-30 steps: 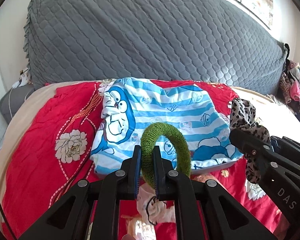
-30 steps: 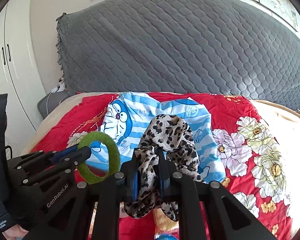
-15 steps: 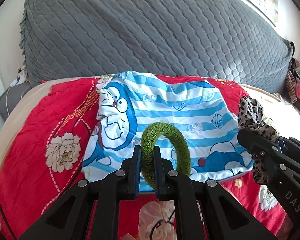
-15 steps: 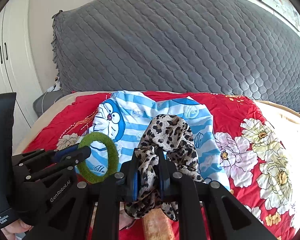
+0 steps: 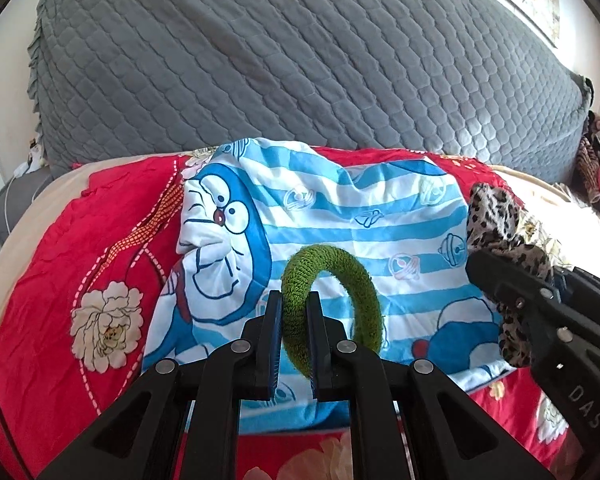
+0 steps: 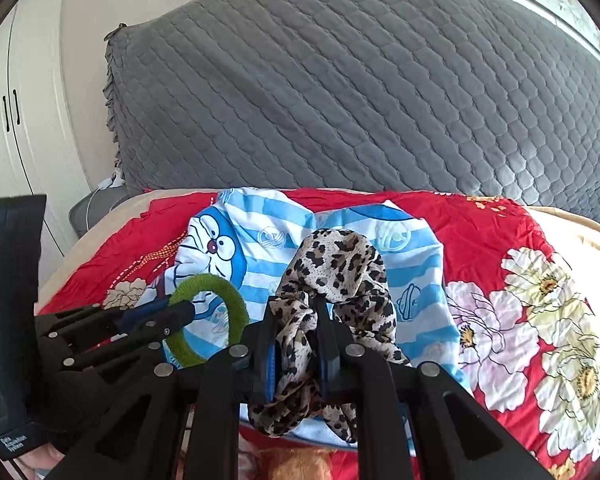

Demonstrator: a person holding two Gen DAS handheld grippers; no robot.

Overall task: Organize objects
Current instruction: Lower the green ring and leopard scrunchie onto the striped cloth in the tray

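Left gripper (image 5: 294, 328): fingers pinching the green ring (image 5: 332, 304), which stands upright in the air, low over the blue cloth (image 5: 360, 216).
Right gripper (image 6: 296, 336): fingers pinching the leopard scrunchie (image 6: 340, 276); most of it bulges above the grip, the rest hangs loose below.
Blue cloth: striped cartoon print, spread rumpled on the red quilt (image 5: 60, 264), just ahead of both grippers.
Bed: quilt with white flowers; grey padded headboard (image 5: 300, 80) behind.
Risk, ring: held at one spot only, so a tilt or jerk could swing it out of the grip and let it roll off the cloth.
Risk, scrunchie: slippery, bunched fabric; the hanging part may snag on the fingers at release or drag the cloth along.
Risk, grippers: close side by side, so they could knock together when lowering.
Change: over the last second both grippers have moved forward; the cloth fills more of each view, and both grips are unchanged.
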